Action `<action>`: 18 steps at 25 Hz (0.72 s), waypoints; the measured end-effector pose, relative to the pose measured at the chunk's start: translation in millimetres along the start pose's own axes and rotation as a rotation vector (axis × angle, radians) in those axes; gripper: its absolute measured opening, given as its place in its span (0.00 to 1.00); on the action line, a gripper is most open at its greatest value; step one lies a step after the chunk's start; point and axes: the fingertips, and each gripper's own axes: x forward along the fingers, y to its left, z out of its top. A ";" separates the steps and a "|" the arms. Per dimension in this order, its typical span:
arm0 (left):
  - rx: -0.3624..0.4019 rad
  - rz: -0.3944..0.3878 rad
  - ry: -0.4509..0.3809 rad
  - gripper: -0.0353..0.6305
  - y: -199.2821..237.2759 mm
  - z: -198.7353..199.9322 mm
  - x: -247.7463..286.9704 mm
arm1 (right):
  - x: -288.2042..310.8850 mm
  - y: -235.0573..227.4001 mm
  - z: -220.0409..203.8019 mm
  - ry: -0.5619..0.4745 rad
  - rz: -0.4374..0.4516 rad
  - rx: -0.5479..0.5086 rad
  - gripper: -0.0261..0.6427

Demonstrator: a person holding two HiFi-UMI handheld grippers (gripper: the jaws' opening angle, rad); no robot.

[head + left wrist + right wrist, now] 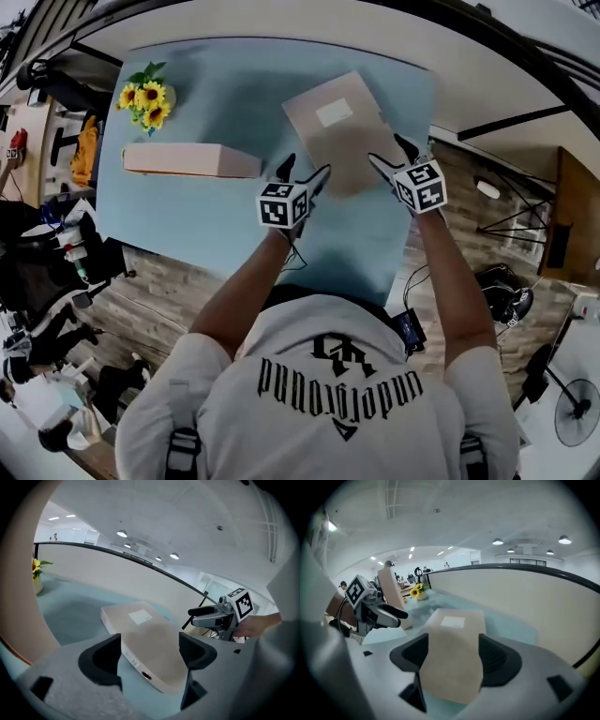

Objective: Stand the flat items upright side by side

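While box file (333, 122) lies flat on table (206, 220), left gripper (307, 173) and right gripper (389, 157) flank its near end, jaws apart, empty; likely stiff, light, slick: grip side edges.

Open-plan office: ceiling downlights (498, 541), partitioned desk (202, 230)

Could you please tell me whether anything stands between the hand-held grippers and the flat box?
Nothing visible does: the left hand-held gripper and right hand-held gripper, jaws apart, face the flat box directly on the table.
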 end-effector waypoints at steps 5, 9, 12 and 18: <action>-0.083 0.043 0.037 0.65 14.3 -14.0 31.3 | 35.2 -40.2 -16.8 0.079 0.030 0.029 0.56; -0.175 0.094 0.064 0.66 34.1 -22.2 48.6 | 69.0 -52.7 -28.6 0.171 0.110 0.102 0.57; -0.245 0.123 0.081 0.67 45.5 -27.8 59.8 | 90.1 -60.7 -37.8 0.234 0.146 0.146 0.58; -0.335 0.123 0.143 0.68 51.0 -42.7 83.1 | 112.0 -63.9 -47.1 0.296 0.214 0.193 0.59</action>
